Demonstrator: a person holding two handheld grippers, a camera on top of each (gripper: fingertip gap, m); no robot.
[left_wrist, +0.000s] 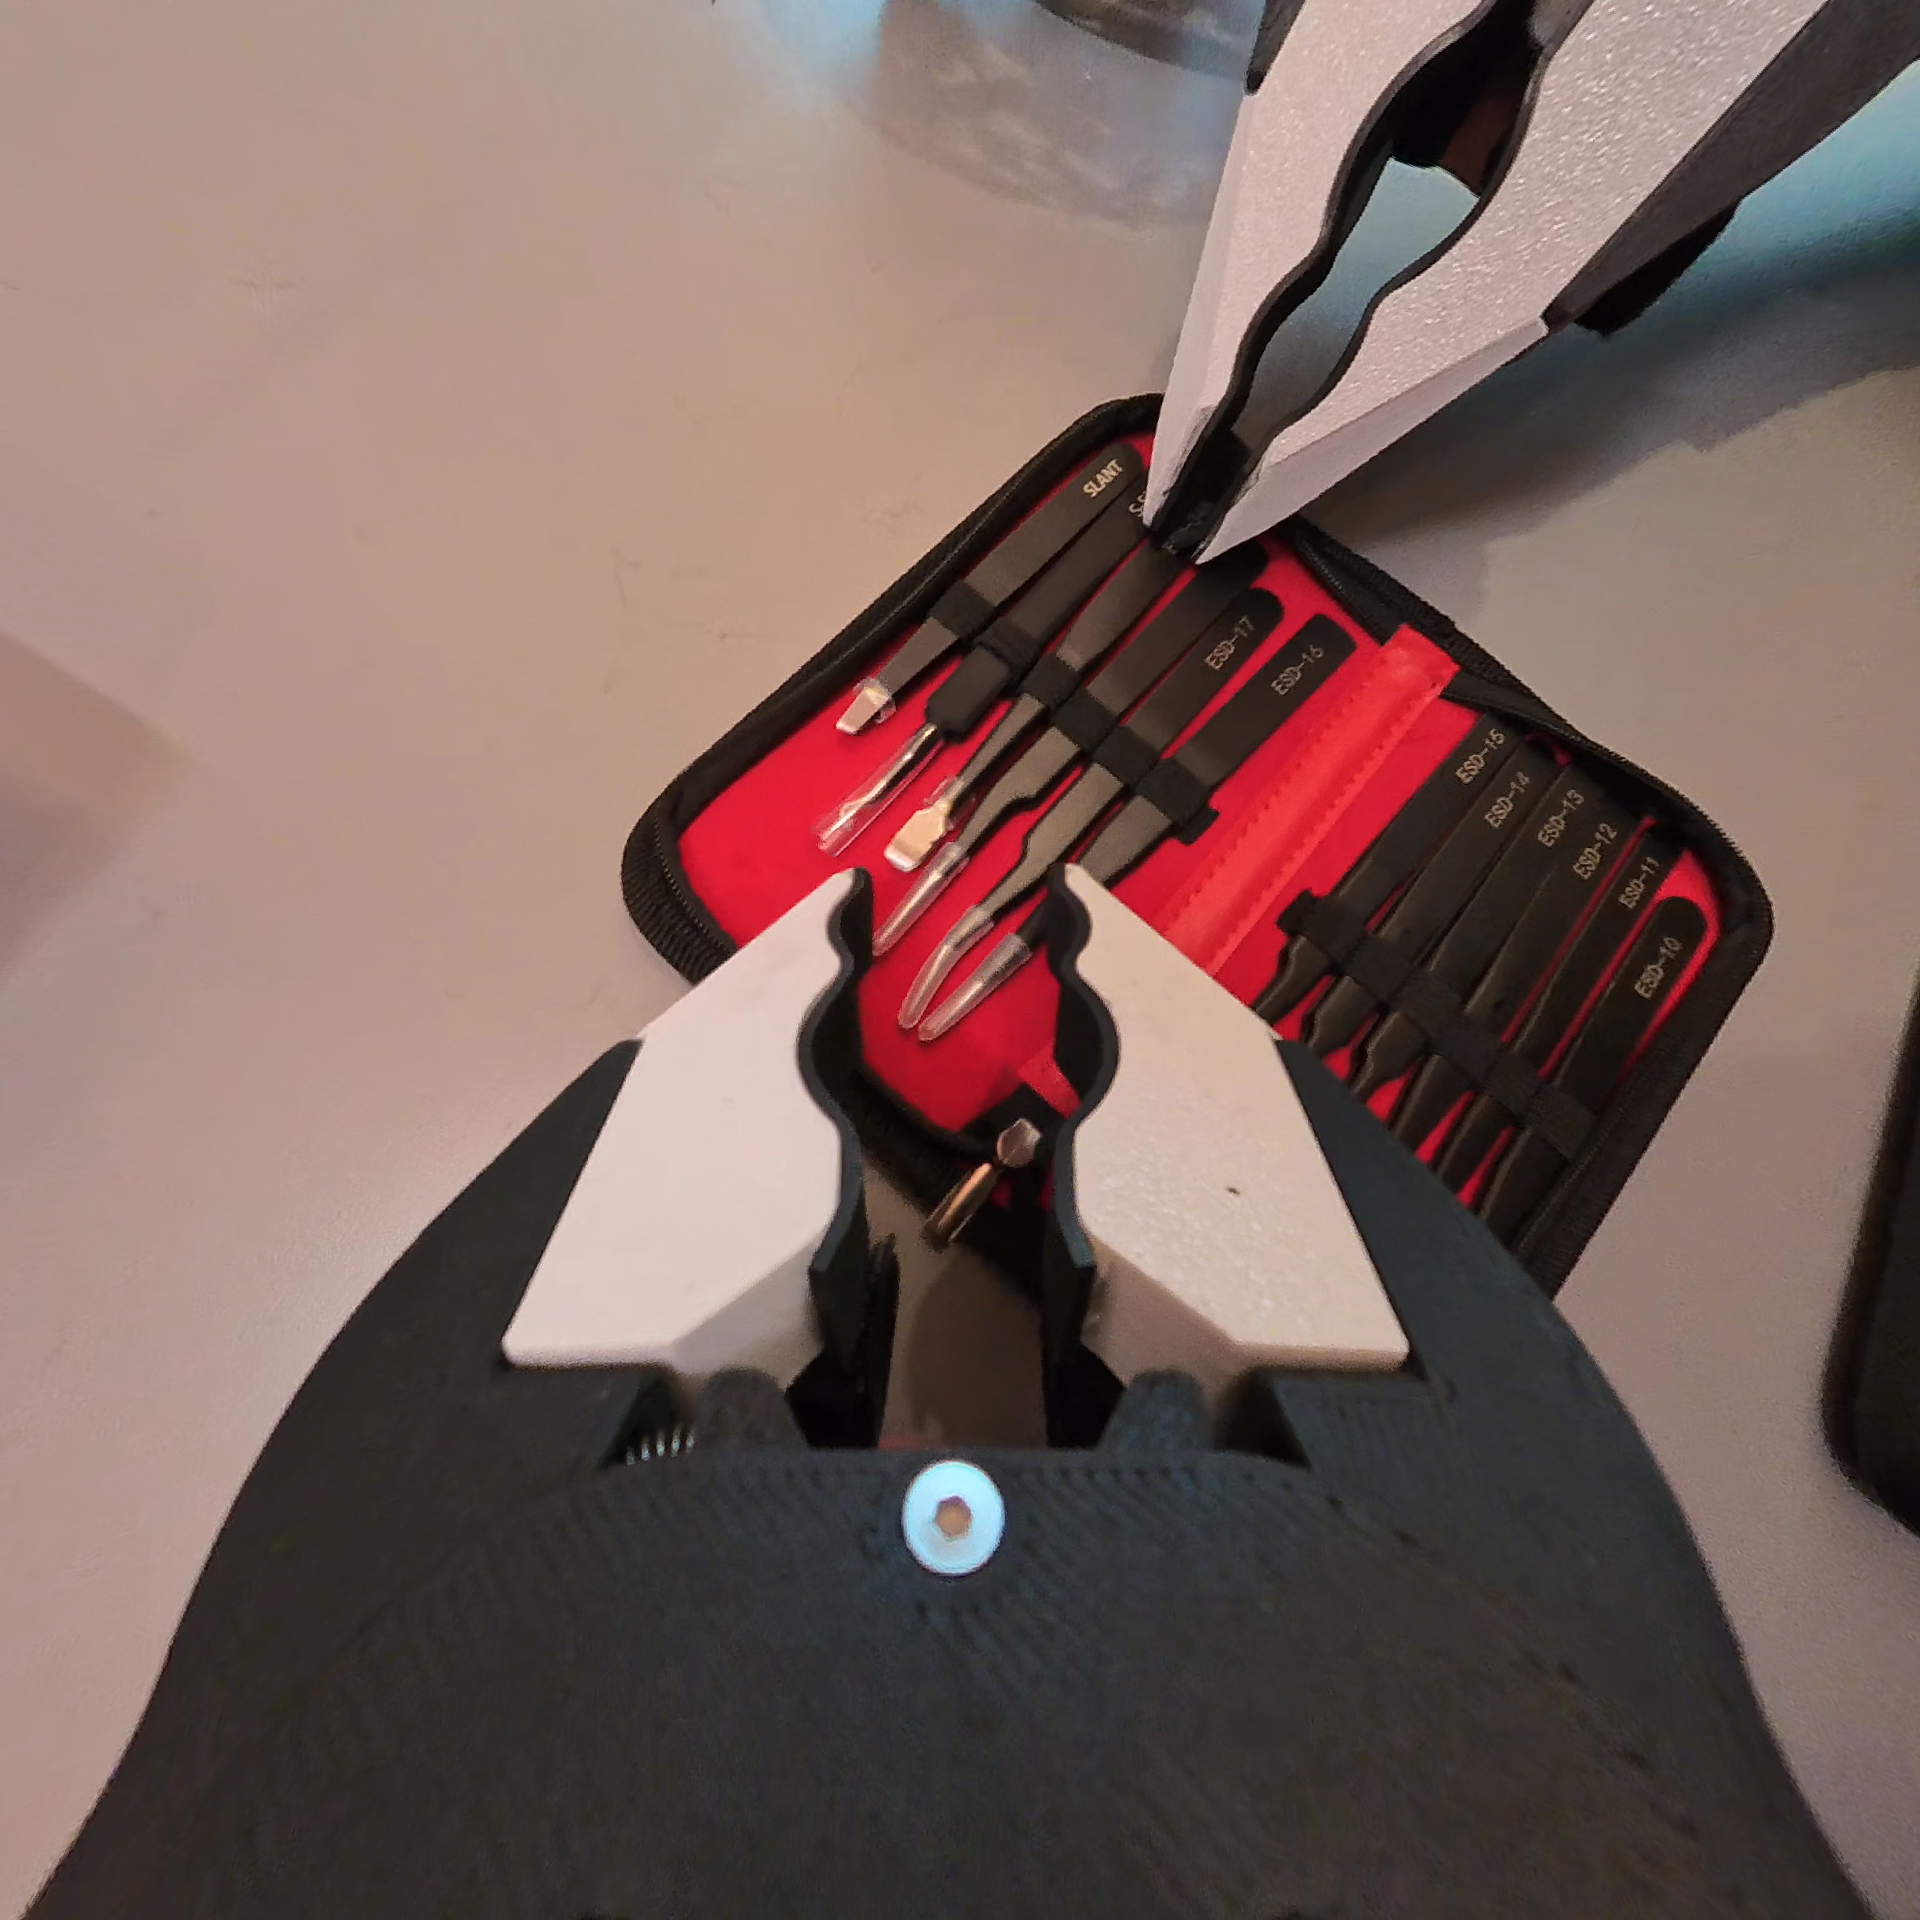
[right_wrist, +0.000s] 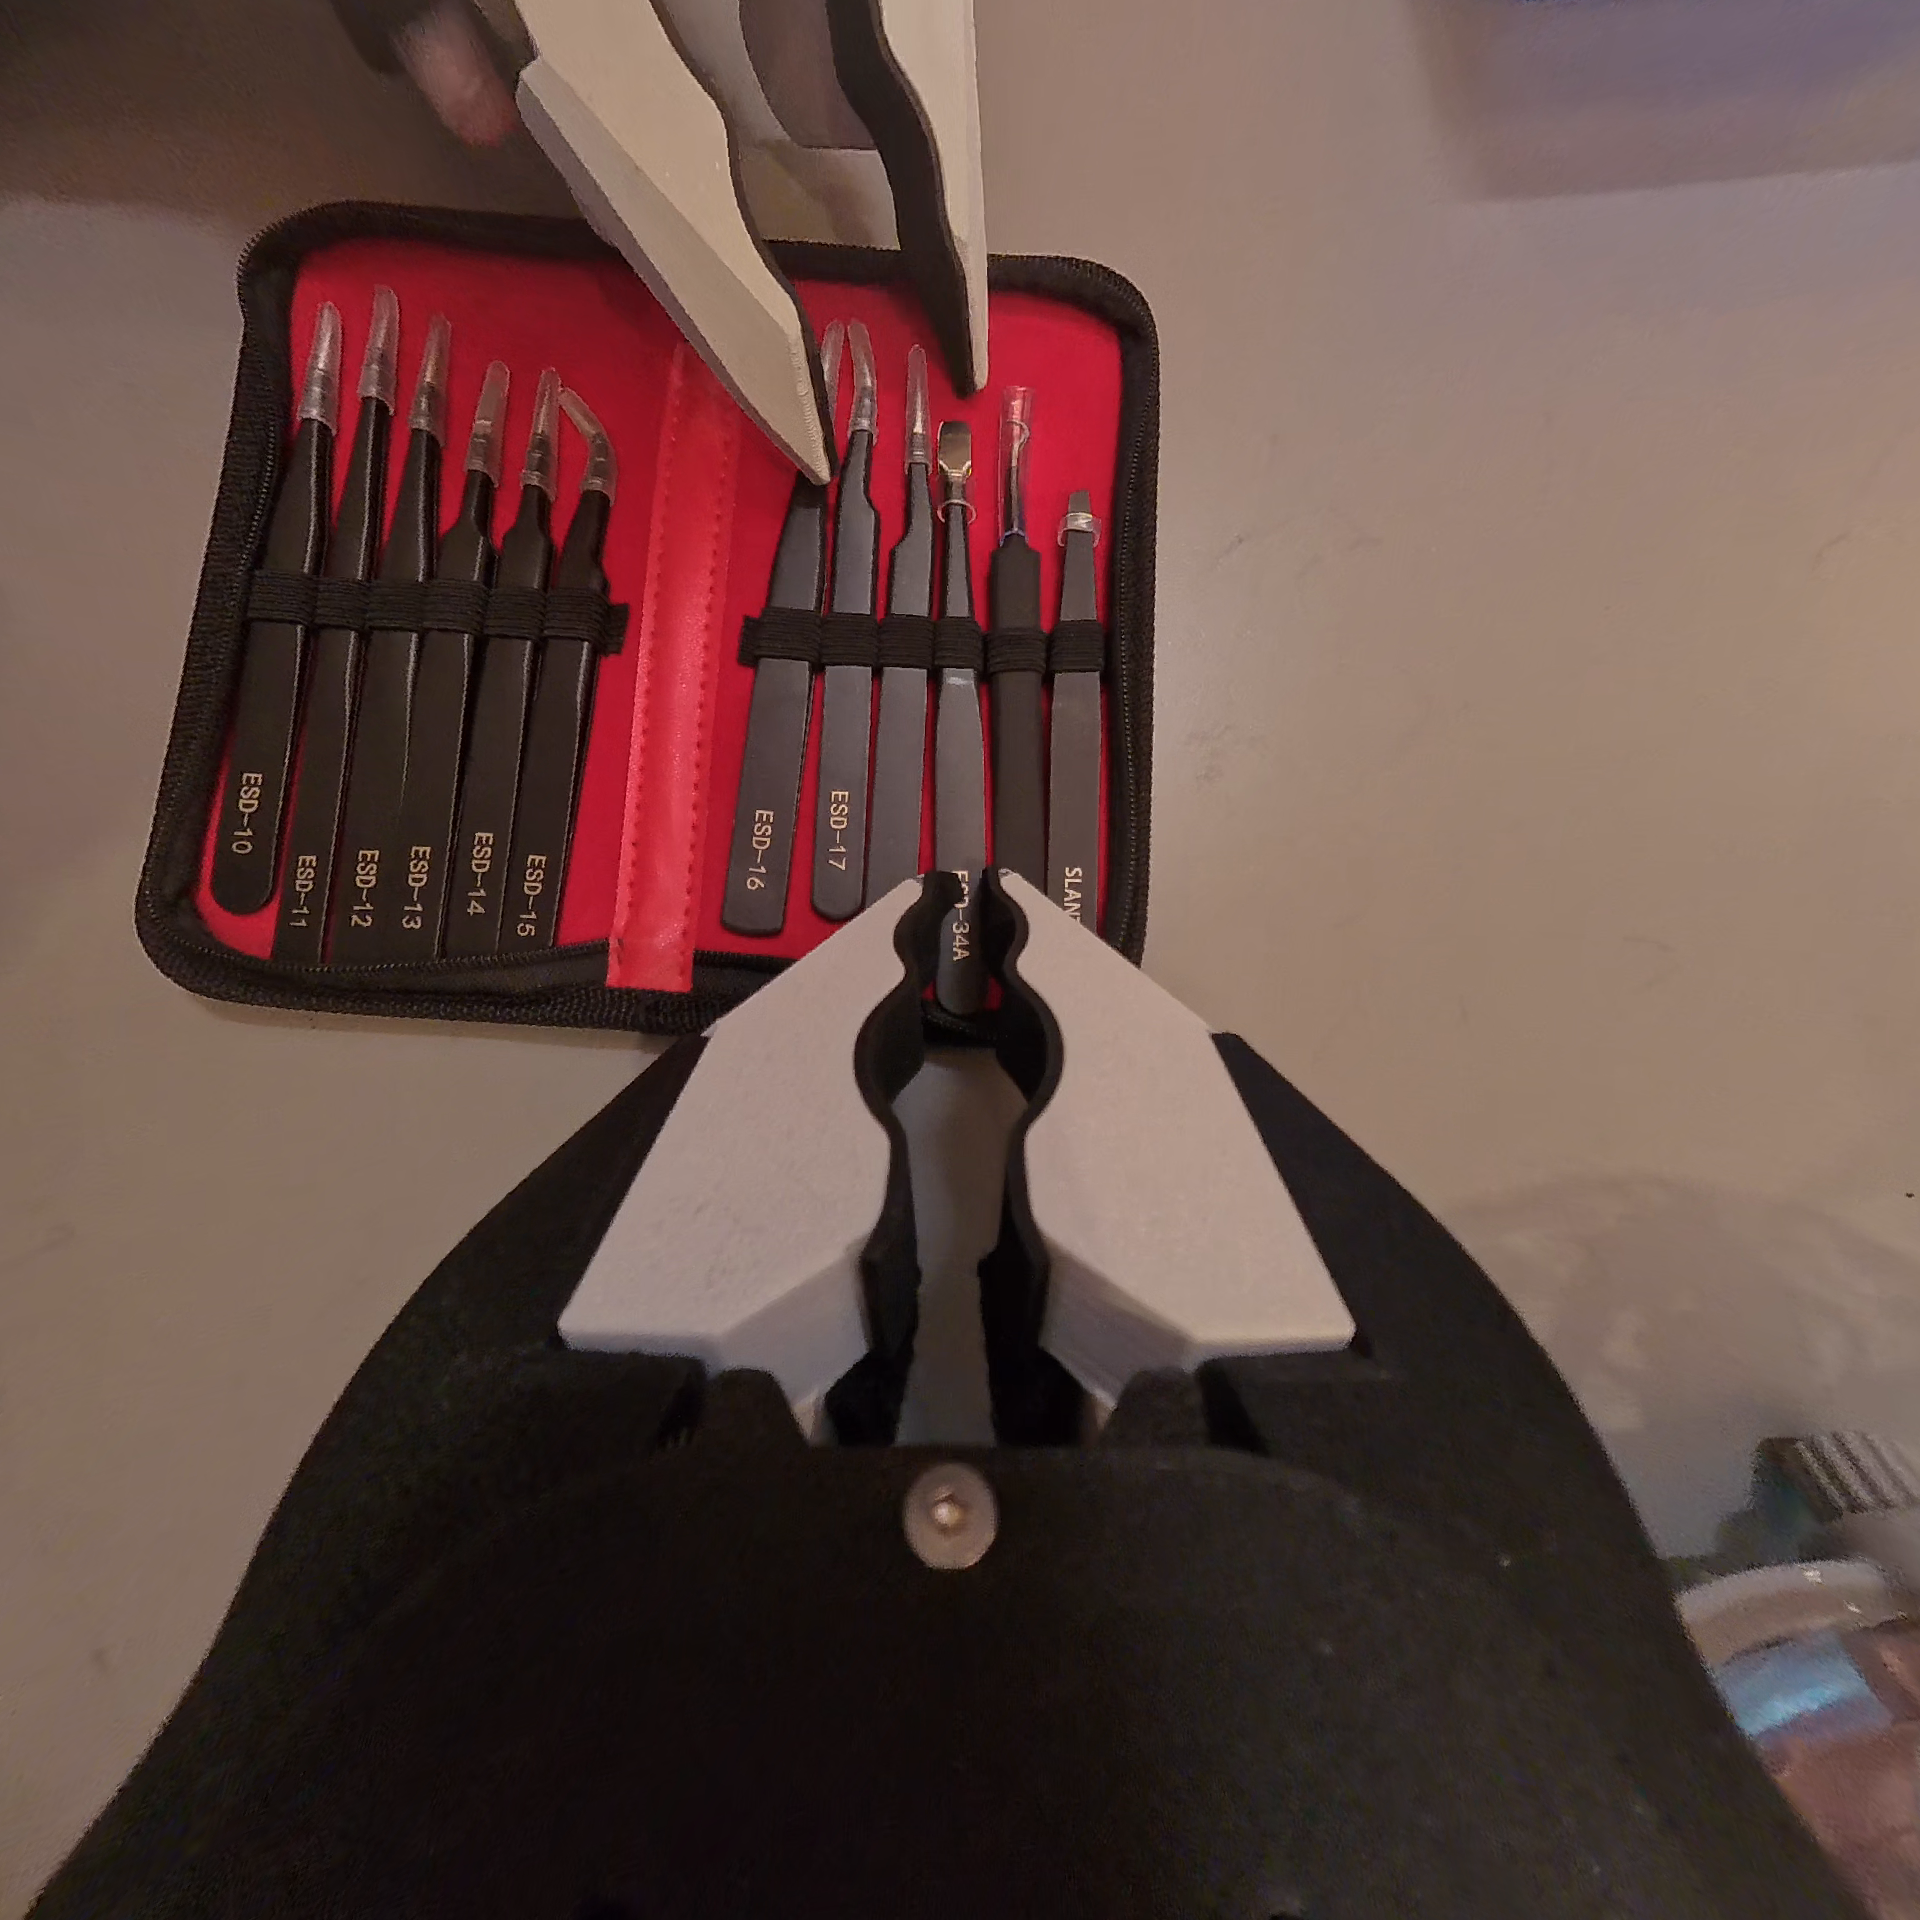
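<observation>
A black zip case (left_wrist: 657, 883) with red lining lies open on a pale table, and also shows in the right wrist view (right_wrist: 203, 623). Black tweezers sit under elastic bands in both halves. My right gripper (right_wrist: 961, 883) is shut on the handle end of the spade-tipped tweezers (right_wrist: 958, 748) in the case's right half. In the left wrist view it (left_wrist: 1195, 530) comes in from the top right onto the same tweezers (left_wrist: 1117, 608). My left gripper (left_wrist: 961, 883) is open and empty over the capped tips of neighbouring tweezers. It also shows from above in the right wrist view (right_wrist: 899, 426).
A metal zipper pull (left_wrist: 982, 1184) lies at the case's near edge between my left fingers. A dark object (left_wrist: 1881, 1299) stands at the right edge of the table. Part of a hand (right_wrist: 468, 94) shows behind the left gripper. The table's edge is at lower right (right_wrist: 1766, 1507).
</observation>
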